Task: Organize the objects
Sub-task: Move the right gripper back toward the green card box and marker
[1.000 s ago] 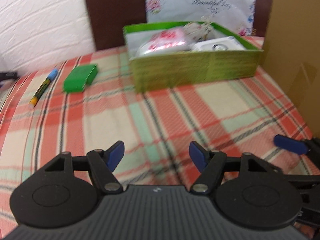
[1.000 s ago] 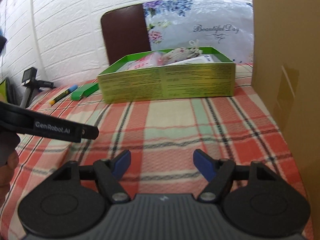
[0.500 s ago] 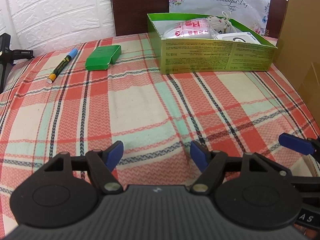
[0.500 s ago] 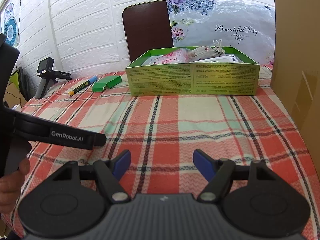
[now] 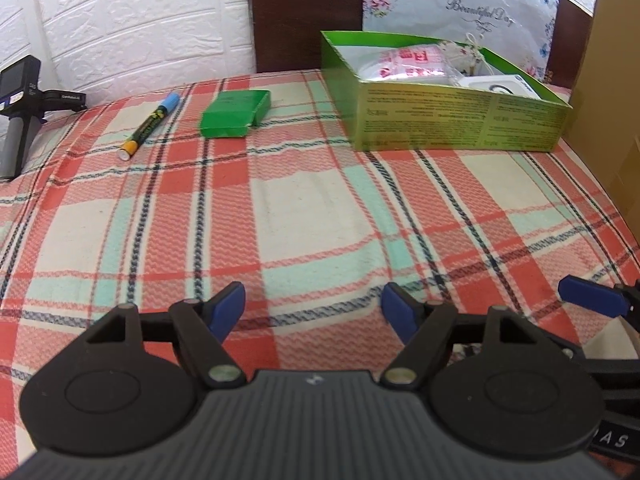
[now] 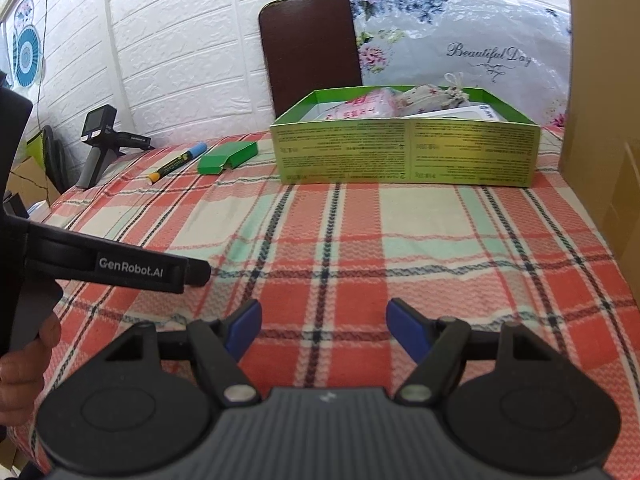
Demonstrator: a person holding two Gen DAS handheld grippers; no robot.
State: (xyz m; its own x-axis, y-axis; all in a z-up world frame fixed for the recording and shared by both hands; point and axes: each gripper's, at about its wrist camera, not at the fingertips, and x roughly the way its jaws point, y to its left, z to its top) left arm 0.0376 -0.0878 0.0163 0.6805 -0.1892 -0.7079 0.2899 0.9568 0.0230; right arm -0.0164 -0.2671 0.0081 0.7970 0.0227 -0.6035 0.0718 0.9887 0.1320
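An open green box (image 5: 452,120) stands at the back right of the plaid cloth, holding a pink-printed packet (image 5: 404,65), a cloth pouch (image 5: 464,53) and a white item (image 5: 496,85); it also shows in the right wrist view (image 6: 404,152). A small green box (image 5: 235,113) and a marker with a blue cap (image 5: 150,126) lie to its left, also in the right wrist view as the small box (image 6: 227,157) and marker (image 6: 178,162). My left gripper (image 5: 314,310) is open and empty near the front. My right gripper (image 6: 323,326) is open and empty.
A cardboard wall (image 5: 612,92) rises on the right edge. A black handheld device (image 5: 20,104) stands at the far left. A dark chair back (image 6: 312,48) and a floral bag (image 6: 460,40) stand behind the table. The left gripper's body (image 6: 120,264) crosses the right view's left side.
The left view has swung left, bringing the marker, small green box and black device further into frame. The right view has risen slightly. Both grippers stay open and empty.
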